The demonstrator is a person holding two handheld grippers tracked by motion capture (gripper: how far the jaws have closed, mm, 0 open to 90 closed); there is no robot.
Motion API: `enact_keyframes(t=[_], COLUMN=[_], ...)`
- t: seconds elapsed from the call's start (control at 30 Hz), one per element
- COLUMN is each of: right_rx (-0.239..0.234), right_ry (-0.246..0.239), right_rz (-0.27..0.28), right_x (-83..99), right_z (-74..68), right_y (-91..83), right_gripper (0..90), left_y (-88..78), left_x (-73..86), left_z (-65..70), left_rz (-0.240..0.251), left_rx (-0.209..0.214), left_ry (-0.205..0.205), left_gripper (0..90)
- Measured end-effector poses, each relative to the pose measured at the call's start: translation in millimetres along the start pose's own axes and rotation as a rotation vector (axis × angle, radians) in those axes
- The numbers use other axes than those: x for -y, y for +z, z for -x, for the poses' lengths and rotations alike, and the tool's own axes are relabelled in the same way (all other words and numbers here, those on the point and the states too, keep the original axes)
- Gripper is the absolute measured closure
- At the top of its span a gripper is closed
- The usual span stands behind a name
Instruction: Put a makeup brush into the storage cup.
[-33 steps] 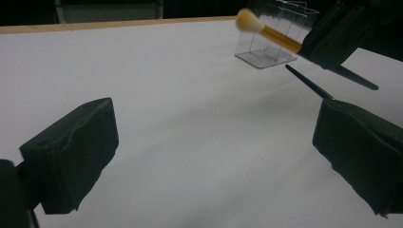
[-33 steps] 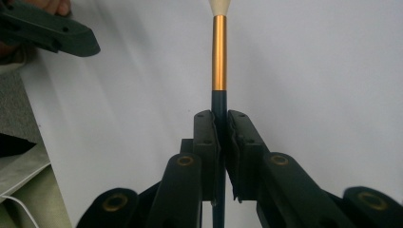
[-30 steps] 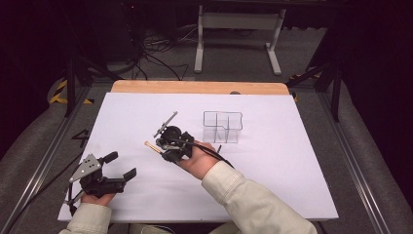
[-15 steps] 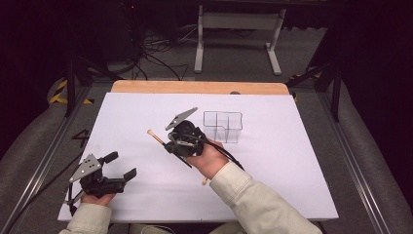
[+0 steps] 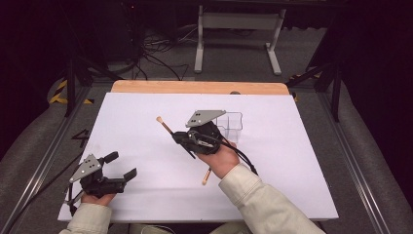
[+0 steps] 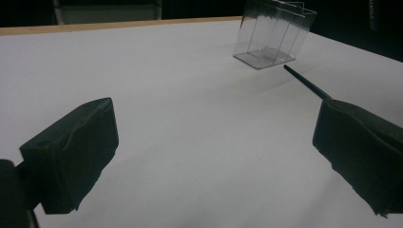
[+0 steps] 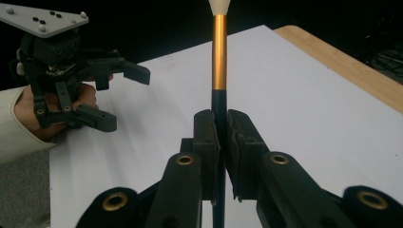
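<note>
My right gripper [image 5: 181, 140] is shut on a thin brush [image 5: 165, 126] and holds it above the white table, just left of a clear divided box [image 5: 233, 123]. In the right gripper view the jaws [image 7: 219, 124] pinch the black handle, and the gold ferrule [image 7: 218, 52] and pale tip point away. My left gripper [image 5: 121, 165] rests at the near left corner, open with nothing between its fingers. In the left gripper view its jaws [image 6: 216, 156] stand wide apart, facing the clear box [image 6: 273, 33].
The white sheet [image 5: 302, 161] covers the table, with a wooden strip [image 5: 195, 87] along the far edge. A black cable [image 5: 246, 161] trails from the right gripper. Metal rails run along both sides, and a stand [image 5: 234, 29] sits on the floor beyond.
The right gripper has lifted the brush and carried it to the right, closer to the clear box. The left gripper has stayed where it was.
</note>
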State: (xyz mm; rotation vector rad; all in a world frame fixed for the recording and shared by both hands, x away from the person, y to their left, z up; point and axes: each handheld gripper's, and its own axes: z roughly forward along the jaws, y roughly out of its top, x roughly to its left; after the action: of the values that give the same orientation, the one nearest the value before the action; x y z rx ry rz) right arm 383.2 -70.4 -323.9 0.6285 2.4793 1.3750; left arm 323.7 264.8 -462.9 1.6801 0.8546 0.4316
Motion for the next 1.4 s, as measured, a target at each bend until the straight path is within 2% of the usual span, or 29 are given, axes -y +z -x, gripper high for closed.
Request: enact_keyframes(t=[0.27, 0.37, 0.63, 1.07, 1.4], right_rx=[-0.006, 0.0, 0.019, 0.079, 0.138], right_ry=[0.005, -0.014, -0.018, 0.029, 0.04], right_rz=[0.112, 0.166, 0.246, 0.301, 0.333], right_x=[8.6, 11.4, 17.0, 23.7, 27.8], right_z=[5.5, 7.7, 17.3, 39.8, 57.7], right_y=[-11.8, -16.9, -26.7, -40.3, -48.8], right_gripper=[83.1, 83.2, 83.2, 83.2, 83.1], left_y=[0.0, 0.0, 0.3, 0.6, 0.7], left_x=[0.0, 0.1, 0.1, 0.1, 0.2], left_z=[0.1, 0.1, 0.1, 0.0, -0.1], left_rz=[0.003, 0.003, -0.001, -0.002, -0.003], left_rx=[-0.001, -0.001, 0.003, 0.004, 0.005], left_ry=[-0.001, -0.002, -0.003, -0.005, -0.004], left_gripper=[1.9, 1.9, 1.9, 1.9, 1.9])
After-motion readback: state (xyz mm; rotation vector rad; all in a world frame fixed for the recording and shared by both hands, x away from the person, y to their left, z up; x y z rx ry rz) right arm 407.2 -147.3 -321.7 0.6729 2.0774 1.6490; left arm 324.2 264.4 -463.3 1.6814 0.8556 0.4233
